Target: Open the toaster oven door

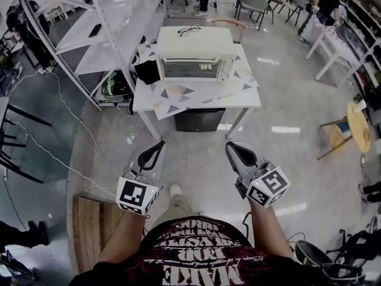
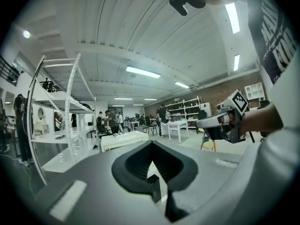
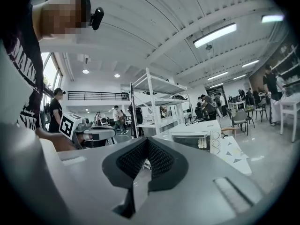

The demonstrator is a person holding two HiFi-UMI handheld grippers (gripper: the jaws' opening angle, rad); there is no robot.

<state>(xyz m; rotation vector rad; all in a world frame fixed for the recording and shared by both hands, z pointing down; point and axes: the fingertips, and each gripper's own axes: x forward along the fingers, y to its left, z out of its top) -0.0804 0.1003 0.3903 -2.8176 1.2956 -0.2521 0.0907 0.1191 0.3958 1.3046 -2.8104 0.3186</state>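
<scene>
Upper centre, toaster oven door (image 1: pixel 189 69): probably stiff-hinged glass; pull its top edge. Your left gripper (image 1: pixel 159 145) and right gripper (image 1: pixel 231 147): fingers pressed together, empty.

The toaster oven (image 1: pixel 193 58) sits on the table (image 1: pixel 241 97) in front of me, well apart from both my grippers. Glasses (image 1: pixel 189 30) lie on top of it. A box (image 1: pixel 199 119) stands under the table. A shelf rack (image 1: pixel 113 22) stands left of the table. My left gripper (image 1: pixel 158 148) and right gripper (image 1: pixel 233 149) hang side by side above the floor. A wooden pallet (image 1: pixel 92 225) lies at my left.
</scene>
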